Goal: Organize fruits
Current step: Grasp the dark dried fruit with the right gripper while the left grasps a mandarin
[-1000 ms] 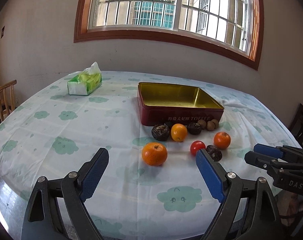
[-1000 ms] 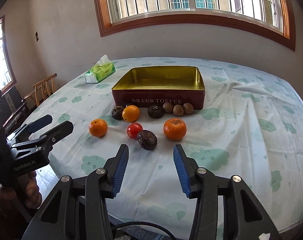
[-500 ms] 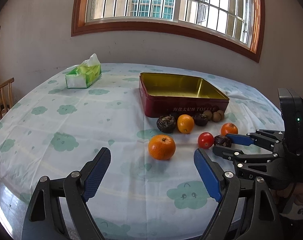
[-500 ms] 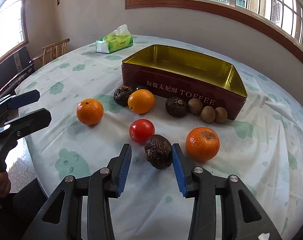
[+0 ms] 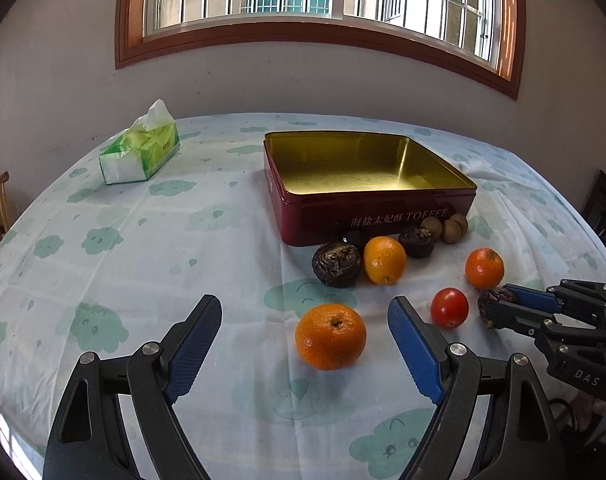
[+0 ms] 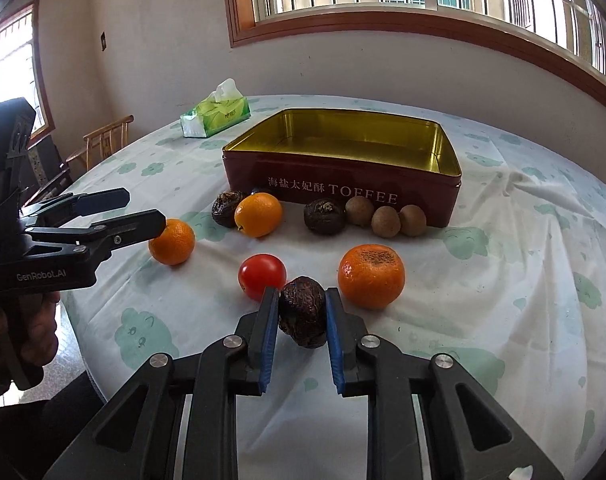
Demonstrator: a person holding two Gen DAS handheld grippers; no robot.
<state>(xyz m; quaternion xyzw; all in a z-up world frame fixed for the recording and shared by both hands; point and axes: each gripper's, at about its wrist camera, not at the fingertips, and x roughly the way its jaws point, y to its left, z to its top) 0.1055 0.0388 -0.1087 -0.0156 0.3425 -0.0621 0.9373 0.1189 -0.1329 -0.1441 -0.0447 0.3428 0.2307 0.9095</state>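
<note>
The right gripper (image 6: 299, 312) has its jaws drawn in against the two sides of a dark wrinkled fruit (image 6: 303, 311), which sits on the tablecloth (image 6: 503, 280) in front of the red toffee tin (image 6: 343, 184), well short of its near wall; the pads touch or nearly touch the fruit, so this looks like the start of a grasp, and I cannot tell whether it has left the cloth. Gripping it across its middle makes sense, since a round, wrinkled skin could slip from a hold near the tip. The left gripper (image 5: 305, 344) hangs with jaws wide apart, in front of the tin and to its left side, an orange (image 5: 330, 336) lying just ahead of the gap between them, probably its own next pick. The tin stands open and empty, its gold floor bare, so anywhere inside will take the fruit. Between the held fruit and the tin lie a red tomato (image 6: 262, 271), just beside the left pad, and a second orange (image 6: 371, 276) near the right one; closer to the tin's wall sit a third orange (image 6: 259, 214), two more dark fruits and three small brown ones (image 6: 386, 220). A straight lift before travelling toward the tin would likely clear them and the rim. A tissue pack (image 6: 216, 114) rests beyond the tin's far left corner, out of the way.
</note>
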